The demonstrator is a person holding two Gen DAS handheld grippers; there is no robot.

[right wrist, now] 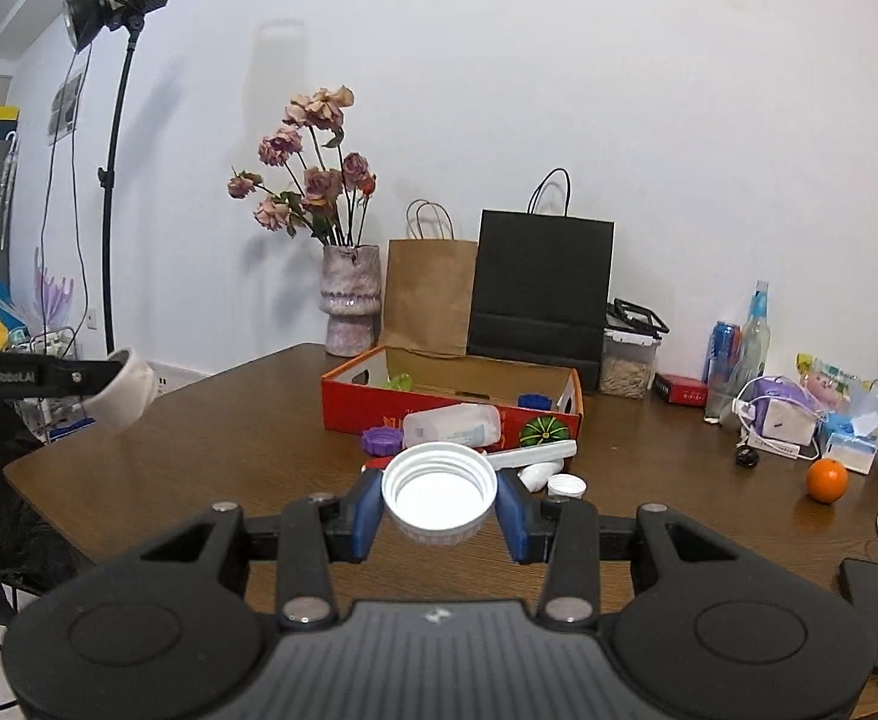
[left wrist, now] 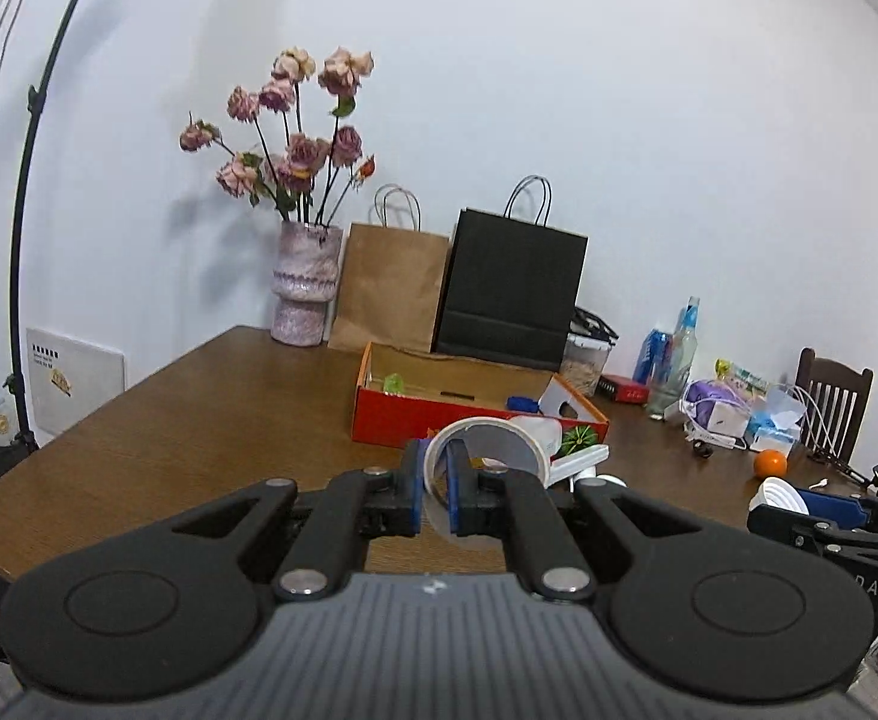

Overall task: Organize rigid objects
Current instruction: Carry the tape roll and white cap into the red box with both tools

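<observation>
The left gripper (left wrist: pixel 434 495) is clamped on the wall of a roll of pale tape (left wrist: pixel 482 457), one blue pad inside the ring and one outside; the roll stands on edge at lower centre of the left wrist view, held above the table (left wrist: pixel 198 420), and its open core faces toward the camera and slightly right, so its axis runs roughly level. The right gripper (right wrist: pixel 439 507) is clamped across a white plastic cap (right wrist: pixel 439 495), a shallow round lid with ribbed sides, its hollow turned up and tilted toward the camera, at lower centre of the right wrist view. Beyond both, at mid-frame, an open cardboard box (right wrist: pixel 439 414) with red-orange printed sides lies with its long side across the picture on the brown wood-grain table. Against its near wall lie a translucent plastic bottle (right wrist: pixel 454 425) on its side, a purple scalloped lid (right wrist: pixel 382 440), a white bar (right wrist: pixel 535 453) and a small white cap (right wrist: pixel 566 485). An orange (right wrist: pixel 827 480) sits well apart at right.
</observation>
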